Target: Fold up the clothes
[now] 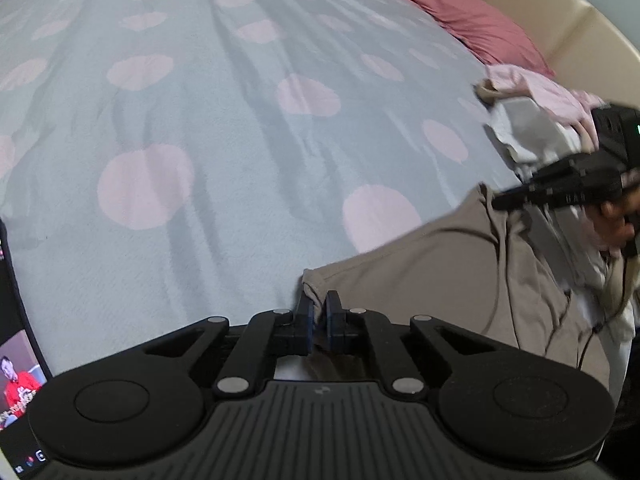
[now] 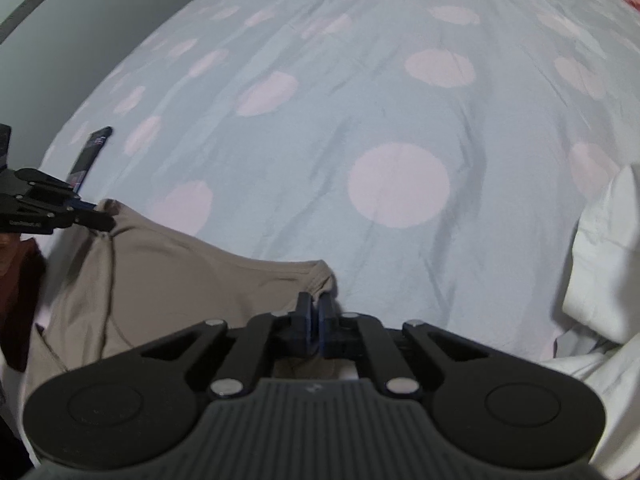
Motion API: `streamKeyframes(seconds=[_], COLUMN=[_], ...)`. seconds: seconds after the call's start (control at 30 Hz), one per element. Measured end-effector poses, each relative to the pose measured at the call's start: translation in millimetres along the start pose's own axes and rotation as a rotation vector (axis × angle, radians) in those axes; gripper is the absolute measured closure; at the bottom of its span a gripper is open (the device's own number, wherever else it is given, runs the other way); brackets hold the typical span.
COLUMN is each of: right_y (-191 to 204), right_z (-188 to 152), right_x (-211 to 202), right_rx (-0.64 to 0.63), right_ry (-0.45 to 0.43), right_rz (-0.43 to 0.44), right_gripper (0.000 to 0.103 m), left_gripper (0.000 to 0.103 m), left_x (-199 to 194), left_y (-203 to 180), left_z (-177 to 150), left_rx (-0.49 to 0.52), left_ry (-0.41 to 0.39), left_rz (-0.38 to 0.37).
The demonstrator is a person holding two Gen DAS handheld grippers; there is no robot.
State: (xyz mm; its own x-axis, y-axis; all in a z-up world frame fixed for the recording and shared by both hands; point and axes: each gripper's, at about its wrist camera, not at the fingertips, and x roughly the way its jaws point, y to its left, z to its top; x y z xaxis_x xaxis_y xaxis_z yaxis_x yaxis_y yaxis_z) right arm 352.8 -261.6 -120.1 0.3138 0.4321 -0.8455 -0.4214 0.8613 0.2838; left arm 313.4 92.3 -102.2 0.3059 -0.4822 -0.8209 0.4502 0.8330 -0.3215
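A: Where is the beige garment (image 1: pixel 460 268) now?

B: It lies at the near edge of the bed (image 1: pixel 240 120), on the light blue cover with pink dots; one top corner is at the left, the other at the right, and the cloth between them is stretched, with some folds.

A: And the left hand-held gripper (image 1: pixel 319 312)?

B: Its two fingers are almost together, only a thin gap between them; the left corner of the garment is pinched there; in the right wrist view the same gripper (image 2: pixel 96 216) shows at the left, touching the garment (image 2: pixel 180 276) at its far left corner.

A: The right hand-held gripper (image 2: pixel 316 314)?

B: The same; its fingers are closed on the right corner of the garment; in the left wrist view it (image 1: pixel 504 202) appears at the right, a little blurred.

A: What else is on the bed?

B: A dark pink pillow (image 1: pixel 460 20) far right; a heap of pale pink and white clothes (image 1: pixel 532 108) just behind the right gripper; a white cloth (image 2: pixel 604 256) at the right edge; a dark phone (image 2: pixel 90 152) near the left side.
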Motion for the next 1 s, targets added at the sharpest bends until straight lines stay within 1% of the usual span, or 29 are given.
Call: streamKeyframes(seconds=[0.23,0.4,0.57,0.67,0.8,1.0], right_y=[12.4,33.5,53.8,65.3,78.4,92.4], right_z=[-7.3,-29.5,-66.5,-91.2,-120.7,-151.2], right_x=[-52.6,-92.5,-124.2,-139.6,-153.0,-166.7], right_rx=[-0.01,-0.037,-0.056,-0.064,-0.085,-0.099], right_ry=[-0.059,-0.071,-0.088,-0.091,-0.092,-0.089], right_rz=[0.021,0.029,0.035,0.042,0.041,0.045], right_gripper=[0.099,0.099,0.099,0.099,0.099,0.099], left_gripper=[0.099,0.099,0.099,0.099,0.099,0.099], left_x=[-40.6,-74.9,-98.6,-109.6,-119.9,-128.8], left_y=[-21.8,-52.8,-85.4,-103.1,-125.2,-145.6], left_z=[-3.7,-16.5,-48.0,-70.2,-98.6,-132.7], left_rx=[0.084,0.141,0.205,0.245,0.316,0.398], left_ry=[-0.061,-0.09,-0.118,-0.128,-0.143,-0.164], left_rz=[-0.014,-0.007,0.015,0.012,0.02,0.016])
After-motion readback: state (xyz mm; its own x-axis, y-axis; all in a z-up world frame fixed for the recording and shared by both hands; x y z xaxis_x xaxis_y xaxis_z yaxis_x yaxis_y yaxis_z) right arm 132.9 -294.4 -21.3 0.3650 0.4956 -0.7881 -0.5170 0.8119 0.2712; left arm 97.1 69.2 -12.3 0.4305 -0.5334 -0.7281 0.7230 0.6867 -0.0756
